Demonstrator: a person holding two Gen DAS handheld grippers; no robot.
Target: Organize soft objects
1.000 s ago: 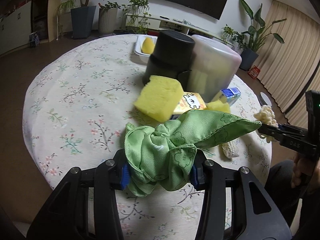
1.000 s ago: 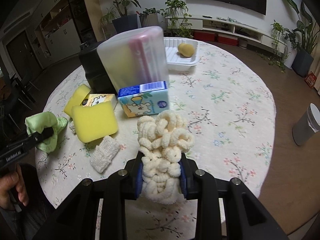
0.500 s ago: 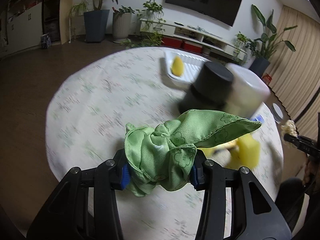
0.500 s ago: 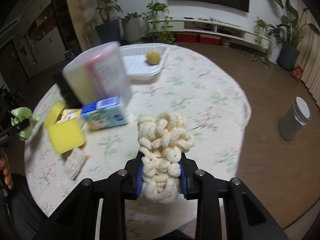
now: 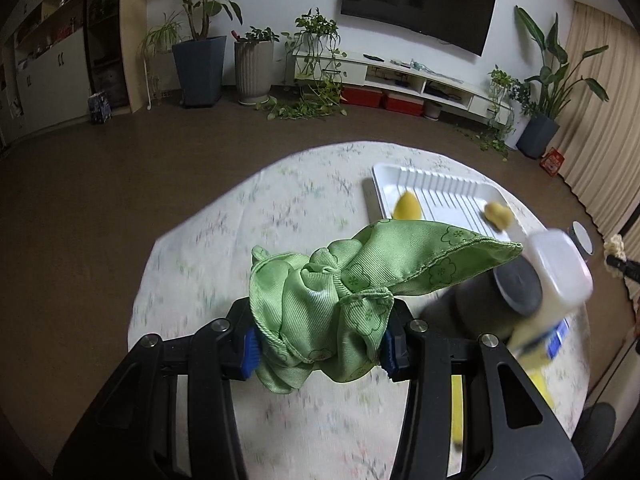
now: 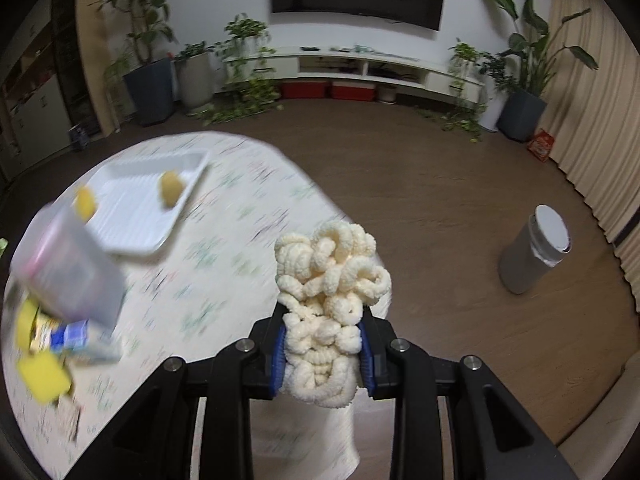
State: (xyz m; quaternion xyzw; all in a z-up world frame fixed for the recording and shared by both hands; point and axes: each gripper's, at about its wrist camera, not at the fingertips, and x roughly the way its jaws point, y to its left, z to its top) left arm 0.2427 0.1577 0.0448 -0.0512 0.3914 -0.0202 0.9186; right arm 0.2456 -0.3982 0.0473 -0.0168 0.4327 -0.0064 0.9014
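on the round table (image 5: pixel 224 240), a white tray (image 5: pixel 444 196) held two yellow lumps: one (image 5: pixel 407 206) at its near-left edge, one (image 5: pixel 498 215) toward its right. near the tray stood a black tub (image 5: pixel 496 292) and, beside it, a clear tub (image 6: pixel 64 276) with something pinkish and yellow inside, too smeared to name. the left claw (image 5: pixel 320 344) was clenched on a bunched green cloth (image 5: pixel 340 284), raised above the table, one corner of it pointing toward the clear tub. the right claw (image 6: pixel 322 356) gripped a cream knotted rope bundle (image 6: pixel 328 300) over the table's edge, away from the tray. yellow sponges (image 6: pixel 40 372) and a blue-and-white carton (image 6: pixel 76 336) near the clear tub were blurred.
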